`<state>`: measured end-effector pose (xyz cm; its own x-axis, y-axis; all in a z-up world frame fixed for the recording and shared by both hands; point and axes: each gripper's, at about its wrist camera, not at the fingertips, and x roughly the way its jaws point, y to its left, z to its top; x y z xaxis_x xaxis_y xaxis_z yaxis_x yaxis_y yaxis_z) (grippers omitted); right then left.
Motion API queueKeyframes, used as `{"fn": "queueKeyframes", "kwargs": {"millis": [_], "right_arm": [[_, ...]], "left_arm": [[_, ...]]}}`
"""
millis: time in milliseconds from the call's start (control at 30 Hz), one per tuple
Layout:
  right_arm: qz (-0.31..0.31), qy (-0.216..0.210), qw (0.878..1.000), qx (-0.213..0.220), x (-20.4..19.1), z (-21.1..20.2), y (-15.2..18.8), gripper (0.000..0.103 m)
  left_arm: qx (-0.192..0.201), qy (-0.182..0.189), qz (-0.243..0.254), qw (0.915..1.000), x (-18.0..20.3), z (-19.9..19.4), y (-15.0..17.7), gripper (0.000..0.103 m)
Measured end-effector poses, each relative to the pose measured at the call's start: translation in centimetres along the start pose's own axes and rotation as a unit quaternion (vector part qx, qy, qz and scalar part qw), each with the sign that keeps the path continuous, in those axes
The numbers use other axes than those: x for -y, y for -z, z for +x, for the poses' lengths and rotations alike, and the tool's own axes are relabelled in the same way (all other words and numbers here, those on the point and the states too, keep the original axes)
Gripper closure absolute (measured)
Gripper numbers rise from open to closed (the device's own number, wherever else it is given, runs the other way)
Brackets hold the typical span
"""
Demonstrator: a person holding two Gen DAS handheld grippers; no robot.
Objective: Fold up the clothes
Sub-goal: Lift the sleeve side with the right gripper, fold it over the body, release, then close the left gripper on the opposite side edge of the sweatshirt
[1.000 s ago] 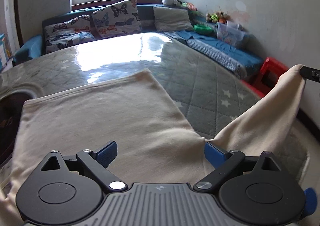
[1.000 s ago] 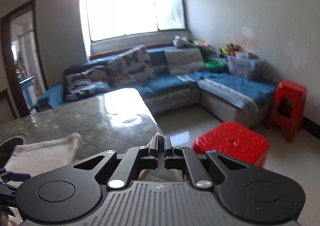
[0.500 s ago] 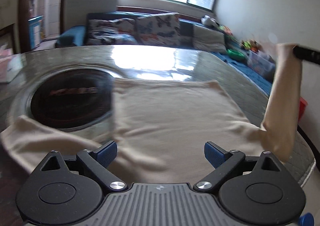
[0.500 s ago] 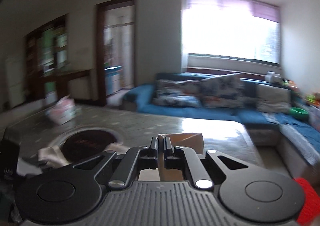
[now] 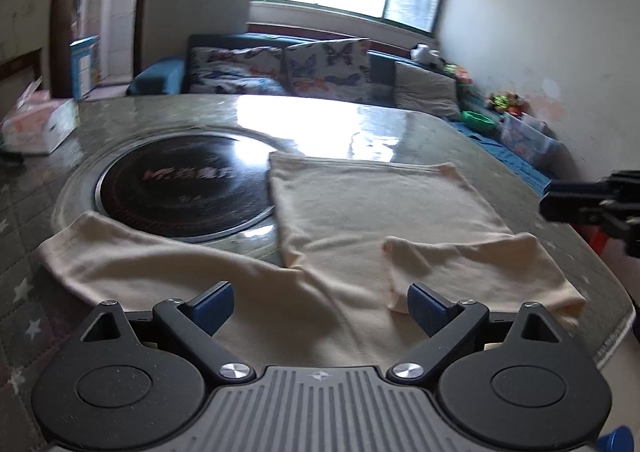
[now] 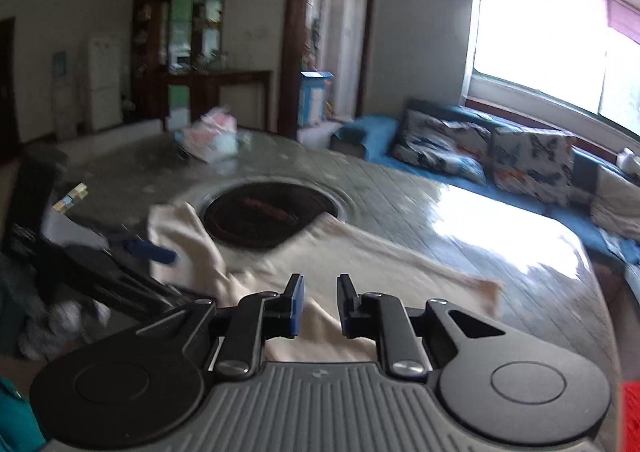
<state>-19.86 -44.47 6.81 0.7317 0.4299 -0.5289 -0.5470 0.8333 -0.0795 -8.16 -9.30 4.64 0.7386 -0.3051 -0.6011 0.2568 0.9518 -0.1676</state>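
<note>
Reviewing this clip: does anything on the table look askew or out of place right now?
Yes. The cream shirt lies partly over the round black cooktop set in the table, one sleeve draped along its rim. The other sleeve is folded in unevenly. Both grippers, left and right, are open, holding nothing.

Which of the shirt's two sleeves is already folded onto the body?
The sleeve on the right in the left wrist view lies folded over the shirt. The other sleeve is spread outward beside the dark round plate.

right tool [image 6: 319,302] now parted, released sleeve [image 5: 404,252] dropped folded onto shirt [image 5: 360,212]
</note>
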Motion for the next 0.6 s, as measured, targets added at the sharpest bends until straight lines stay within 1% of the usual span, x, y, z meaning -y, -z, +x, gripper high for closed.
{"fn": "queueKeyframes", "kwargs": {"millis": [67,200,300,400,467,500,533,567,600], "right_arm": [[0.015,0.024,0.999,-0.025,1.3,-0.1,1.4,0.085],[0.051,0.058,0.995,-0.067,3.5,-0.1,4.1,0.084],[0.065,0.075,0.991,-0.084,4.5,-0.7,6.1,0.079],[0.078,0.083,0.989,-0.095,5.2,-1.2,7.6,0.077],[0.082,0.086,0.988,-0.102,5.5,-1.4,8.3,0.072],[0.083,0.087,0.987,-0.105,5.5,-1.5,8.5,0.070],[0.084,0.085,0.987,-0.107,5.5,-1.5,8.8,0.068],[0.086,0.083,0.987,-0.110,5.4,-1.5,9.0,0.068],[0.087,0.082,0.987,-0.112,5.3,-1.4,9.2,0.067]], "left_arm": [[0.001,0.013,0.014,0.9998,1.0,0.1,0.0,0.016],[-0.006,0.034,0.045,0.9984,3.1,1.4,0.0,0.021],[-0.022,0.040,0.063,0.9970,4.4,3.0,0.0,0.029],[-0.040,0.038,0.074,0.9958,4.9,4.5,0.1,0.033],[-0.051,0.038,0.075,0.9951,5.2,5.2,0.2,0.046],[-0.052,0.037,0.076,0.9951,5.2,5.4,0.3,0.048],[-0.049,0.034,0.080,0.9950,5.3,5.4,0.4,0.055],[-0.049,0.035,0.080,0.9950,5.4,5.4,0.4,0.066],[-0.049,0.035,0.081,0.9949,5.4,5.3,0.3,0.070]]}}
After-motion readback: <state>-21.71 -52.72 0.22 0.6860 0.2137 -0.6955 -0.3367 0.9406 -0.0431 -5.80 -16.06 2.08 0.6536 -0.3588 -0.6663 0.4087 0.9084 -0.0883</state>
